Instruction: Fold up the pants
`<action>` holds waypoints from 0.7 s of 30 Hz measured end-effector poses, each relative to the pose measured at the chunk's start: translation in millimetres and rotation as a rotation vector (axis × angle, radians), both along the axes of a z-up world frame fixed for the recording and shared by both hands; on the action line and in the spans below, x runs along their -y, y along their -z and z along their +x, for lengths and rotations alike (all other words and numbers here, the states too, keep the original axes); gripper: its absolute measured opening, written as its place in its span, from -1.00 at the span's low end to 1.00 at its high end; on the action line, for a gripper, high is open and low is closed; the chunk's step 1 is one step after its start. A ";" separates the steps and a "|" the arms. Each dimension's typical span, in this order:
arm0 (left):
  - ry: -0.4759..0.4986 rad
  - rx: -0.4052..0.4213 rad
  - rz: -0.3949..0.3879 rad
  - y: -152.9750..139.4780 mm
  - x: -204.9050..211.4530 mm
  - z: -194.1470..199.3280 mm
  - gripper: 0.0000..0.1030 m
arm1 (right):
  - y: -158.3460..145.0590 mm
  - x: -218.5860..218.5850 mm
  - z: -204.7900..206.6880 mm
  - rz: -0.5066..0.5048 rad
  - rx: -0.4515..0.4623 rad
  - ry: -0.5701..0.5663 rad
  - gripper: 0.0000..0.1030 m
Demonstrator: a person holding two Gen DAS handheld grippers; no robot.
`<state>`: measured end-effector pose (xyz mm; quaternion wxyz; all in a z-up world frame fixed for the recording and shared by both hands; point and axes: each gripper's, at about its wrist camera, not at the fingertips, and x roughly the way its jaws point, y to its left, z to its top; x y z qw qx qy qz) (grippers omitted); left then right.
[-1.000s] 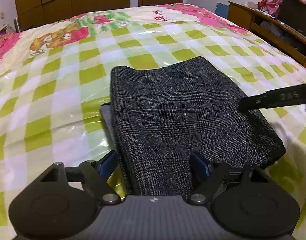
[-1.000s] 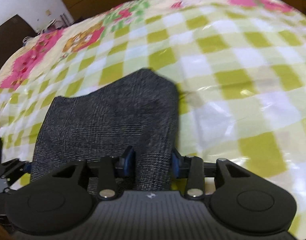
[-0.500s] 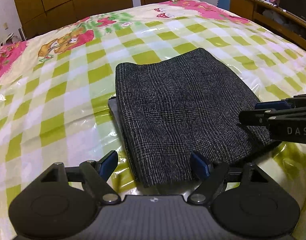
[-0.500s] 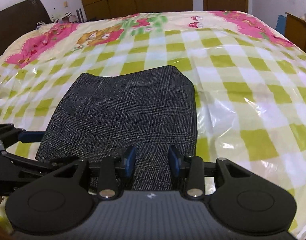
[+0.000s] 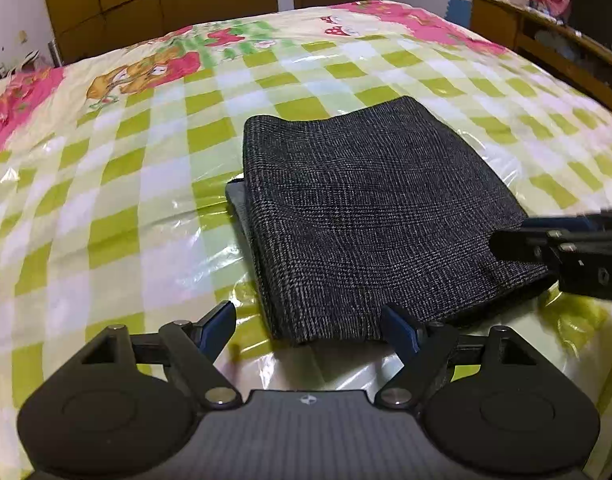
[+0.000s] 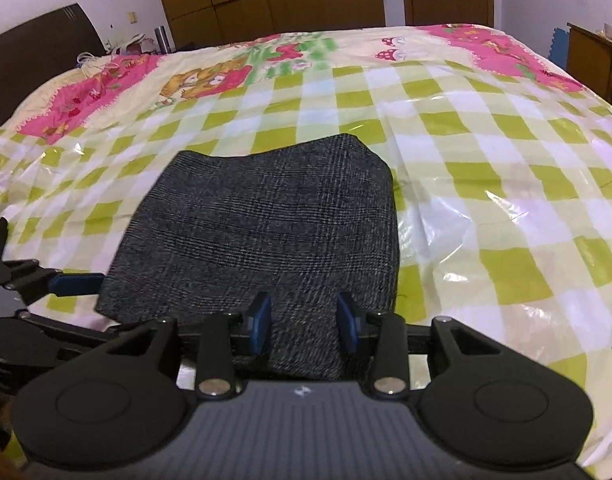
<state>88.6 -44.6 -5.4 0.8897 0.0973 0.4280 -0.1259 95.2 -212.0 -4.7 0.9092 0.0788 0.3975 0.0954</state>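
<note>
Pants (image 5: 370,220) lie folded into a compact dark-grey checked bundle on the bed (image 5: 105,200), over its clear plastic cover and green-and-white squares, close to the near edge.

Starting at the left: the left gripper (image 5: 310,324) hangs just short of the bundle's near left corner, which sits at about twelve o'clock from it. Its blue-tipped fingers (image 5: 219,320) stand wide apart and hold nothing; the cloth's corner falls between their lines but does not appear to touch them. A paler strip of an under-layer pokes out at the bundle's left side, at roughly eleven o'clock.

Across the middle, the bundle is a little longer front-to-back than it is wide, as far as these bent views let me judge, with the far edge rounded and slightly humped.

On the right: the right gripper (image 6: 303,322) has its fingers parted to a narrower gap, with the near right edge of the cloth lying between or just under them at twelve o'clock. Whether the pads (image 6: 261,320) press on the fabric I cannot tell; they do not look clamped.

By my reckoning the right one is nearer, and the folding looks all but finished. Any further move would turn on the near edge, with both tools facing it squarely.
</note>
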 end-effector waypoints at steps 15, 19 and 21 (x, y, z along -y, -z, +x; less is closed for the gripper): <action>-0.071 0.045 -0.036 -4.9 -10.9 -33.7 0.84 | 7.9 -24.1 -41.6 0.029 -0.025 0.020 -0.26; -0.073 0.075 -0.005 -5.1 -9.4 -41.2 0.91 | 12.0 -33.3 -47.9 0.014 -0.036 0.025 -0.26; -0.079 0.084 0.007 -4.3 -9.0 -43.6 0.92 | 12.9 -37.3 -50.7 -0.007 -0.033 0.028 -0.26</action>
